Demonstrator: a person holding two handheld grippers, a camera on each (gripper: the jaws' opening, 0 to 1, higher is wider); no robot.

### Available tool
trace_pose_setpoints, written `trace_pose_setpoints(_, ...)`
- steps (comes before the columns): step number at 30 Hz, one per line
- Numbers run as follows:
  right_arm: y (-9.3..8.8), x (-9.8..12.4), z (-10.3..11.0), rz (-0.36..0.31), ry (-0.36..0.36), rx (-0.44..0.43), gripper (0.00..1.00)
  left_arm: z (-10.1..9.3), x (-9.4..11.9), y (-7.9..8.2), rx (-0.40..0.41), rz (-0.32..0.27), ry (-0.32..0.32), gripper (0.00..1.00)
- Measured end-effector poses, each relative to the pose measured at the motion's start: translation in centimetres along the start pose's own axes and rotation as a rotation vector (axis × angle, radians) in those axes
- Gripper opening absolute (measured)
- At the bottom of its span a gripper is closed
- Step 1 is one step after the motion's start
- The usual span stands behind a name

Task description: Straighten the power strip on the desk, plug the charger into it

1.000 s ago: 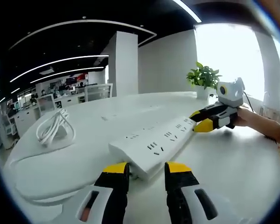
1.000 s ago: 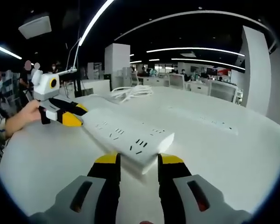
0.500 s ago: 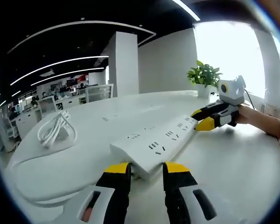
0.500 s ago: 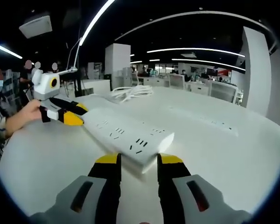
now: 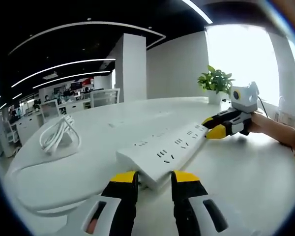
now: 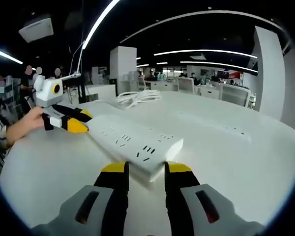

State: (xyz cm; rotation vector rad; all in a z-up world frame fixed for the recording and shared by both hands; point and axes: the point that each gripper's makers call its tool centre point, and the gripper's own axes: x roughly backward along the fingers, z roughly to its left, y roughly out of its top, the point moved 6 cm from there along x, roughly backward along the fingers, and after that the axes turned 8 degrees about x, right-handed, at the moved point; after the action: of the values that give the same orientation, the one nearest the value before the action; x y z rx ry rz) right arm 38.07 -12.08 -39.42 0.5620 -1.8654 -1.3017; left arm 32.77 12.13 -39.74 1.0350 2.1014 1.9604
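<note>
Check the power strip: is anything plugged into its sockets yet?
No. The power strip lies flat on the desk with every visible socket empty; the coiled white cable rests apart.

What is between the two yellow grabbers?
The white power strip lies between them on the desk. In the left gripper view, the left gripper is at its near end and the right gripper at its far end.
</note>
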Motion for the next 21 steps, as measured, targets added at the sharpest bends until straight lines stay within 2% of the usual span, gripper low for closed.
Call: trace_pose_setpoints(21, -0.01, 0.25, -0.15, -0.003, 0.014, -0.024, 0.25, -0.05, 0.31, 0.09, 0.000, 0.013, -0.003, 0.24)
